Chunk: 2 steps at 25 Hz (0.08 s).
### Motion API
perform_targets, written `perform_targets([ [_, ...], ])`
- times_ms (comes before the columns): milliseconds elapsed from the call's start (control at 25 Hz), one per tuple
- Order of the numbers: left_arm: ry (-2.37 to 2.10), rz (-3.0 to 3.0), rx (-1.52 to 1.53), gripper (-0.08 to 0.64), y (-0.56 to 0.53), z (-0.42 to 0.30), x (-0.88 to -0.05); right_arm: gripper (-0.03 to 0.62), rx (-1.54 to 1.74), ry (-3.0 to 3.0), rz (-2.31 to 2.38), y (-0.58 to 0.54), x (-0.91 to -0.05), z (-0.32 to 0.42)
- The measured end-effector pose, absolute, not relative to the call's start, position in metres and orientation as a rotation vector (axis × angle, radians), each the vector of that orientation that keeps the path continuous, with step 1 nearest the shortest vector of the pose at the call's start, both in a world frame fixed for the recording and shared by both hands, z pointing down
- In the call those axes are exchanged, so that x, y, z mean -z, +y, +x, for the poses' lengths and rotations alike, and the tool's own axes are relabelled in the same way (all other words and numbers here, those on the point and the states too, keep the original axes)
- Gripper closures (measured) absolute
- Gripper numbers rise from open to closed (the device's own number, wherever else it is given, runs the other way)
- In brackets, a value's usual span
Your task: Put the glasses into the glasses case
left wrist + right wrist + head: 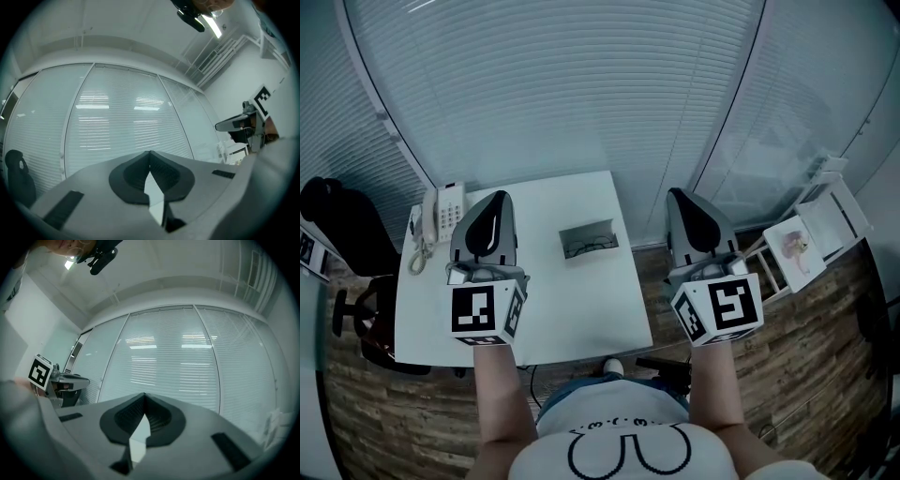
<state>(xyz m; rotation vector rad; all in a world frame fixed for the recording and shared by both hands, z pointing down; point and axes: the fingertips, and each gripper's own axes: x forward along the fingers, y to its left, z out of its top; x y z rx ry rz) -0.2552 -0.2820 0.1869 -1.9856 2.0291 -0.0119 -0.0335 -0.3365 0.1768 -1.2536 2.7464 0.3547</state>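
An open grey glasses case (589,238) lies near the far right of the white table (572,309), and a dark pair of glasses seems to lie inside it. My left gripper (498,198) hovers over the table to the left of the case, jaws shut and empty. My right gripper (678,195) is held beyond the table's right edge, also shut and empty. In the left gripper view the left gripper (150,153) points slightly upward at the window blinds. The right gripper (144,395) in its own view does the same. Neither gripper view shows the case or the table.
A white desk phone (445,214) sits at the table's far left corner. A black office chair (337,234) stands to the left, a white rack (814,234) to the right. Glass walls with blinds (581,84) close off the far side.
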Motion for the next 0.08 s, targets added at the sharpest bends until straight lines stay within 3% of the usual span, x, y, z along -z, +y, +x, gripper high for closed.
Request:
perform_targets([
  [80,2.028,-1.989,0.008,0.543,-0.2798,-0.2552,-0.1874,0.583,-0.359,2.744,-1.252,-0.3339,-0.176,-0.0346],
])
